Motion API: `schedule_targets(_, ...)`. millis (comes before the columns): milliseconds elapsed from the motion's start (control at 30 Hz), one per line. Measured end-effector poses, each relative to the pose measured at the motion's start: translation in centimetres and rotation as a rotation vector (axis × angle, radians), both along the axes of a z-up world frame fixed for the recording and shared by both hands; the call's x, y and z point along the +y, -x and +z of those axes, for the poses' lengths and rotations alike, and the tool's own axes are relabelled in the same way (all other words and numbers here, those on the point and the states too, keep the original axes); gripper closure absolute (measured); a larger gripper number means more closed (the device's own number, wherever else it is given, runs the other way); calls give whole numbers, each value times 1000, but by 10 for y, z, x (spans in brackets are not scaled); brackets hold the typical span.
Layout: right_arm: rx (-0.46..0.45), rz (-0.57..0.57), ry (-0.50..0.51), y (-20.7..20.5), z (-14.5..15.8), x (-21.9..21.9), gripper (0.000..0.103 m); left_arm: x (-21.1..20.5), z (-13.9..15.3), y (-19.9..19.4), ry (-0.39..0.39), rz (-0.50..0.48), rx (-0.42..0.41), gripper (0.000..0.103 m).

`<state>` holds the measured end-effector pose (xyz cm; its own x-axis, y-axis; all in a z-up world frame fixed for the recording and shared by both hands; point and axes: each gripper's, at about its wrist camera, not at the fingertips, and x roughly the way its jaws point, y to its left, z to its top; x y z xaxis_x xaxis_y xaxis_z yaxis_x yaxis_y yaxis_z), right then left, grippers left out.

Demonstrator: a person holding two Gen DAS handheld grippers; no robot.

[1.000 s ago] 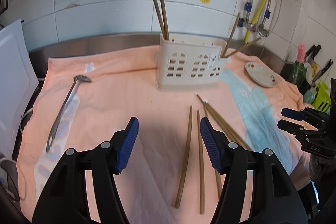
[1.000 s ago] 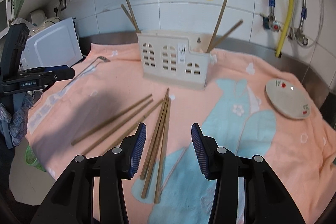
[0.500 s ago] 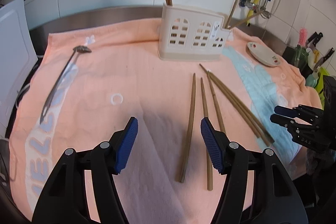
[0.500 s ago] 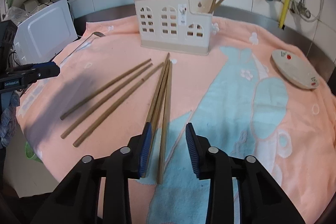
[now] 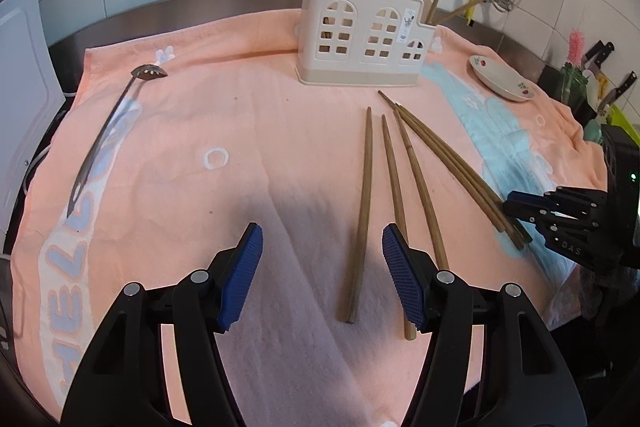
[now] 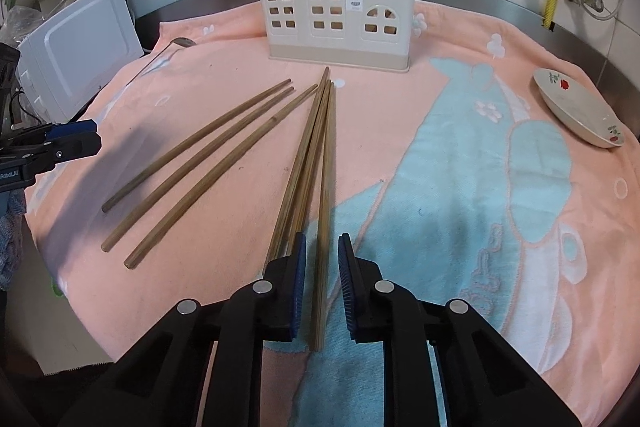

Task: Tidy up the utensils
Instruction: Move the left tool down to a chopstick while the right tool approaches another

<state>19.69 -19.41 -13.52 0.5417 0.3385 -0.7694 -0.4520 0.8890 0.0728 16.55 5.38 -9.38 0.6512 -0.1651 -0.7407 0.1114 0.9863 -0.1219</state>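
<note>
Several wooden chopsticks lie on a peach towel point(image 5: 248, 115): three spread ones point(image 6: 200, 155) and a tight bundle point(image 6: 308, 155). My right gripper point(image 6: 323, 237) is low over the bundle's near end. Its jaws are closing with the rightmost chopstick point(image 6: 326, 167) between the pads, and a thin gap shows on each side. My left gripper point(image 5: 321, 231) is open over the leftmost spread chopstick point(image 5: 364, 187), whose near end lies between the fingers. A cream utensil holder point(image 5: 362, 39) stands behind with chopsticks upright in both ends. A slotted metal spoon point(image 5: 104, 139) lies far left.
A small white dish point(image 6: 576, 111) sits on the towel's right side. A white appliance point(image 6: 80, 43) stands off the left edge. Knives point(image 5: 600, 59) stand in a rack at the far right. Tiled wall and pipes run behind the counter.
Both grippers have sunk toward the towel and tipped further down. The right jaws have narrowed around one chopstick of the bundle. The left jaws keep their width.
</note>
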Motion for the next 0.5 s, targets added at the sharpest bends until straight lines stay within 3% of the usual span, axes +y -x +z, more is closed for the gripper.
schedule_targets(367,6,-4,20,-5,-6,1,92,-6,-4,1,-14,-29,8,42)
schedule_targets(500,-10,1,50,-3,-6,5,92,-11,-7,3,-26,-53,10,47)
